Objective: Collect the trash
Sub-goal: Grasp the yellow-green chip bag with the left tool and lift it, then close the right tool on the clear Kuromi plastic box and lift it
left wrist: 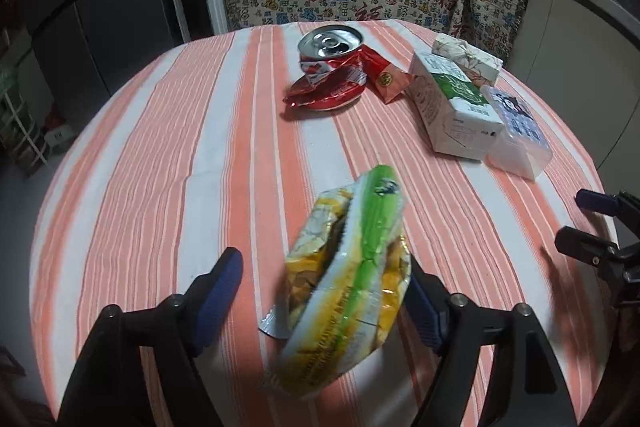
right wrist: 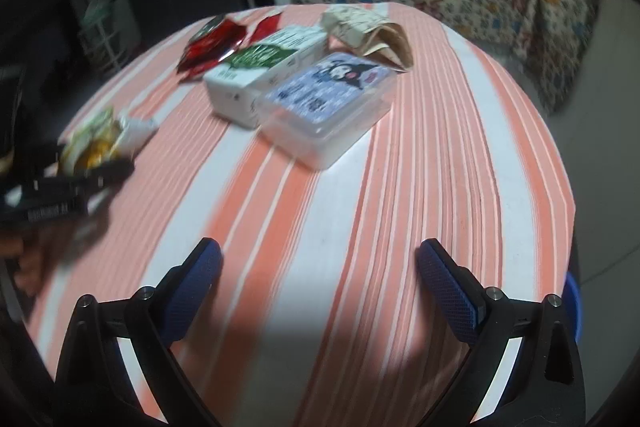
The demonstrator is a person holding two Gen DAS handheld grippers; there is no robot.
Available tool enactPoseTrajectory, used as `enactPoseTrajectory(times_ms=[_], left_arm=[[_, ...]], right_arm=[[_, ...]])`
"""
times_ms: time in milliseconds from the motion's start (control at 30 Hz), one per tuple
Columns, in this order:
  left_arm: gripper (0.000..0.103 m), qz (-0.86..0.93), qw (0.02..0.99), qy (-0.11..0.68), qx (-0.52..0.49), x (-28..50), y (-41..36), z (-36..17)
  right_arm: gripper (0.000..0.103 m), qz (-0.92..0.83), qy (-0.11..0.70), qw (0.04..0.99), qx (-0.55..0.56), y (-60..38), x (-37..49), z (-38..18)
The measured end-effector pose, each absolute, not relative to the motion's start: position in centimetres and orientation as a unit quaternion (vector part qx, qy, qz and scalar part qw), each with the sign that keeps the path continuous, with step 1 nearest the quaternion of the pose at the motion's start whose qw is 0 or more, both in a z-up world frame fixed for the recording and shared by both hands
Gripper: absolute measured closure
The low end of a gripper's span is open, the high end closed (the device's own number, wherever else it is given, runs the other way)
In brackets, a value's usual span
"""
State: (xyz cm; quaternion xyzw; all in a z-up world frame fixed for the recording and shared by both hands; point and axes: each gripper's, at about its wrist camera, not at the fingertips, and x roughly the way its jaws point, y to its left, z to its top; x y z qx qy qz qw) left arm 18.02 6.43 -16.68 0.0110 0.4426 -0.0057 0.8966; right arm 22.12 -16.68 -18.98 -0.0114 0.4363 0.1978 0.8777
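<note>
- Left gripper [left wrist: 324, 291]: jaws spread, yellow-green snack wrapper [left wrist: 352, 291] between them, touching the right pad only.
- Right gripper [right wrist: 320, 279]: spread, empty.
- Crushed red can [left wrist: 330, 67] at twelve o'clock.

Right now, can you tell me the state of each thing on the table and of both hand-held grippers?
Left hand-held gripper: open, snack bag between its fingers.
Right hand-held gripper: open, empty.
Yellow-green snack bag: crumpled, torn open.
Red can: crushed, tab opened.
Red wrapper: crumpled, flat on cloth.
Milk carton: lying on its side.
Clear plastic box: lid closed.
Patterned paper box: lying closed.
</note>
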Motion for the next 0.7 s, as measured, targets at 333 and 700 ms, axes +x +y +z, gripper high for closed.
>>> enactPoseTrajectory(times_ms=[333, 700], left_arm=[[0.021, -0.003, 0.897, 0.441, 0.013, 18.0, 6.4, -16.7], [0.021, -0.003, 0.897, 0.441, 0.012, 18.0, 6.3, -16.7]], right_arm=[[0.019, 0.093, 0.442, 0.892, 0.011, -12.5, 28.3, -18.6], [0.028, 0.136, 0.425, 0.895, -0.016, -16.8, 26.0, -19.0]])
